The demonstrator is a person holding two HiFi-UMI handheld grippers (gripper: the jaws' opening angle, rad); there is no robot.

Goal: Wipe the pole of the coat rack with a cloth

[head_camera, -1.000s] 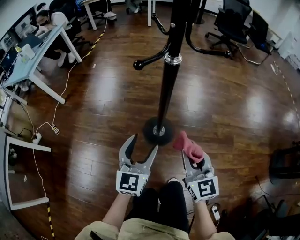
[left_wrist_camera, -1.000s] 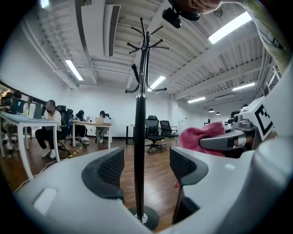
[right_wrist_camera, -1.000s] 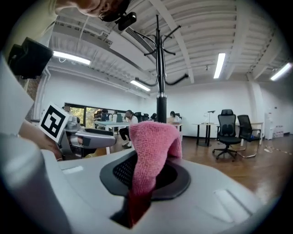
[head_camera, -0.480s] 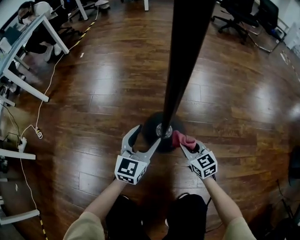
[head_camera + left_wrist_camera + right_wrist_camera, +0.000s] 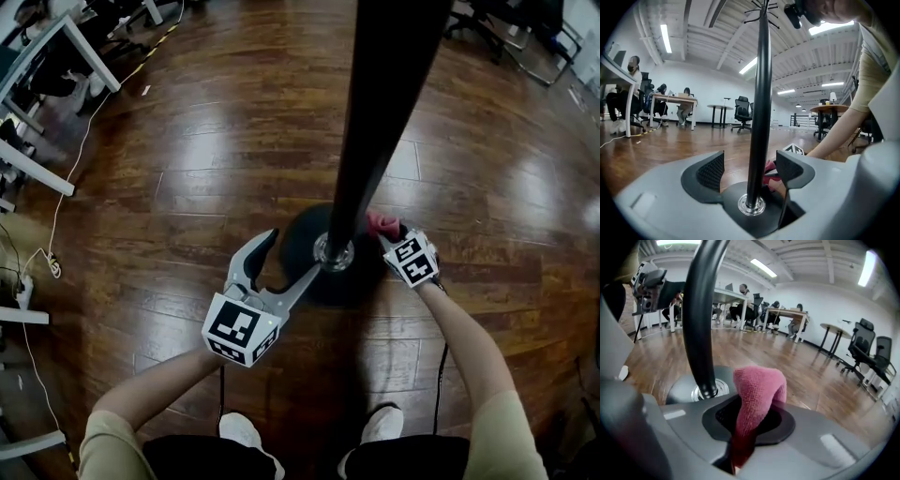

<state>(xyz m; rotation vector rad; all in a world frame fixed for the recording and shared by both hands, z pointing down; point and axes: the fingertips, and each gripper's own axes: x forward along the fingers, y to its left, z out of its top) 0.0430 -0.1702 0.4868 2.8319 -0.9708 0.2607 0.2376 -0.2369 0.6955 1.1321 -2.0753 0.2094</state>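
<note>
Down at the round base (image 5: pixel 298 234), the coat rack pole (image 5: pixel 375 122) now fills frame centre. Left gripper (image 5: pixel 292 252) has moved in, jaws wide apart, empty, beside the pole's foot. Right gripper (image 5: pixel 392 232) has closed in too, clamping the pink cloth (image 5: pixel 380 221) just beside the pole.

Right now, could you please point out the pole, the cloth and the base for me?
pole (image 5: pixel 375 122), head view, middle of the black shaft.
cloth (image 5: pixel 757 390), right gripper view, the pink folded top.
base (image 5: pixel 298 239), head view, bare left part of the disc.
</note>
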